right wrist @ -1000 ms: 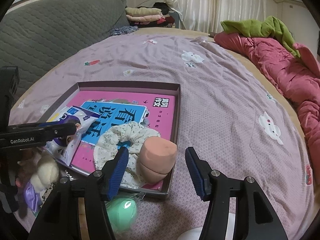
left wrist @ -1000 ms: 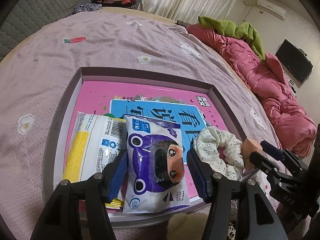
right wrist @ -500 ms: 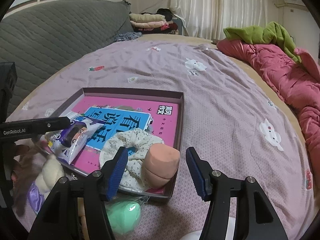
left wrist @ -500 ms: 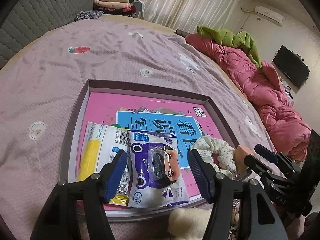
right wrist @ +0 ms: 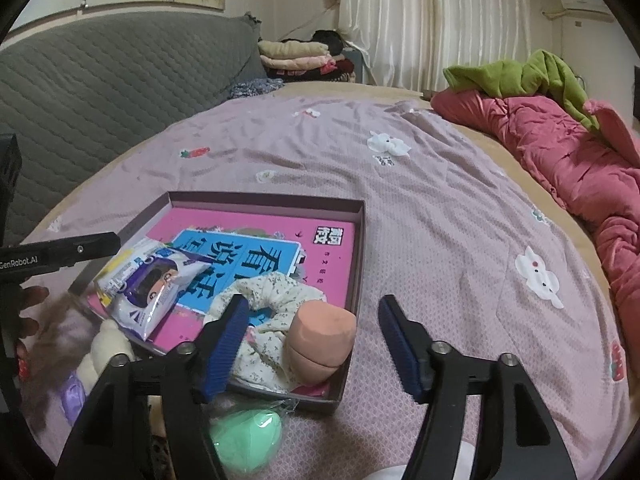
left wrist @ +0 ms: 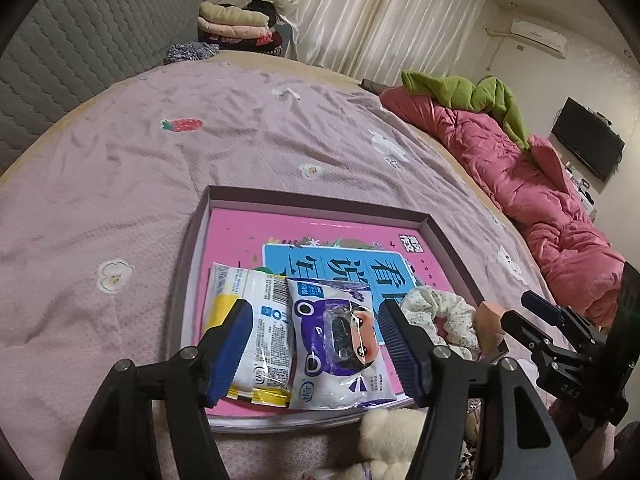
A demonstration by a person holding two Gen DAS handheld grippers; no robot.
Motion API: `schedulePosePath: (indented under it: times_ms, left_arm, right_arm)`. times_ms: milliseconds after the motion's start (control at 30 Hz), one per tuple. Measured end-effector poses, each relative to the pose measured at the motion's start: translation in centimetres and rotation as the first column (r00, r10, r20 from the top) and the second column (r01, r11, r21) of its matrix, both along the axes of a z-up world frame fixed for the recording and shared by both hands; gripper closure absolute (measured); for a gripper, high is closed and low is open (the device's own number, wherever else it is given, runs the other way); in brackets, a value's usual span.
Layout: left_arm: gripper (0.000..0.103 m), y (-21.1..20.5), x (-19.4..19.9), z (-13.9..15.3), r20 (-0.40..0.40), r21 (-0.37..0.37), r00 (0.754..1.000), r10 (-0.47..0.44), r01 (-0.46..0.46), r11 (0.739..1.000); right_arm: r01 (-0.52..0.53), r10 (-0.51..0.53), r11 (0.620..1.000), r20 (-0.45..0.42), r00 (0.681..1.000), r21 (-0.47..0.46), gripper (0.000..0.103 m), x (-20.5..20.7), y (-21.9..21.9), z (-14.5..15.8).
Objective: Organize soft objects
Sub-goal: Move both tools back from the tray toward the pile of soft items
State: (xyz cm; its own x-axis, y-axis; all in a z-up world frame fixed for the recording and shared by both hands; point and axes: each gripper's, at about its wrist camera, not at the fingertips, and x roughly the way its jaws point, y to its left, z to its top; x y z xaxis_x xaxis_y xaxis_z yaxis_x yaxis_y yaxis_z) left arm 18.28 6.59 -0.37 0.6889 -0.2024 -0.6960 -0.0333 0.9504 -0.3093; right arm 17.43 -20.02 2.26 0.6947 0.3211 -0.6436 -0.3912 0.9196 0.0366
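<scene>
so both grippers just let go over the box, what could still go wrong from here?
1. The peach sponge sits at the box wall's near corner, leaning on the scrunchie; a nudge could tip it out.
2. The purple packet overlaps the yellow packet; grabbing one may drag both.
3. The green sponge and plush toy lie outside, near the gripper frames.

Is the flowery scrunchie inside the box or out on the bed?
Inside. The cream floral fabric scrunchie lies within the shallow purple cardboard box, against the peach sponge.
</scene>
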Motion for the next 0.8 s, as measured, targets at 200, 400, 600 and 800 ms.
schedulePosePath:
  times_ms: [200,400,600,800]
  left_arm:
    - [0.037,0.2,-0.5,0.2,0.011,0.014,1.0,0.018,-0.019,1.0]
    - [0.037,0.1,-1.2,0.3,0.019,0.022,1.0,0.023,-0.023,0.999]
    - [0.037,-0.2,-2.1,0.3,0.012,0.036,1.0,0.021,-0.022,0.999]
    - [0.037,-0.6,-3.3,0.5,0.007,0.031,1.0,0.018,-0.018,0.999]
  right_arm:
    - [-0.021,0.021,1.0,0.012,1.0,0.013,0.031,-0.2,0.3,0.3]
    - [-0.032,0.032,0.999,0.023,0.999,0.024,0.029,-0.5,0.4,0.6]
    - [-0.065,0.065,0.997,0.017,0.998,0.043,0.027,-0.9,0.5,0.7]
    - [-0.086,0.086,0.995,0.006,0.996,0.06,0.027,-1.7,0.4,0.8]
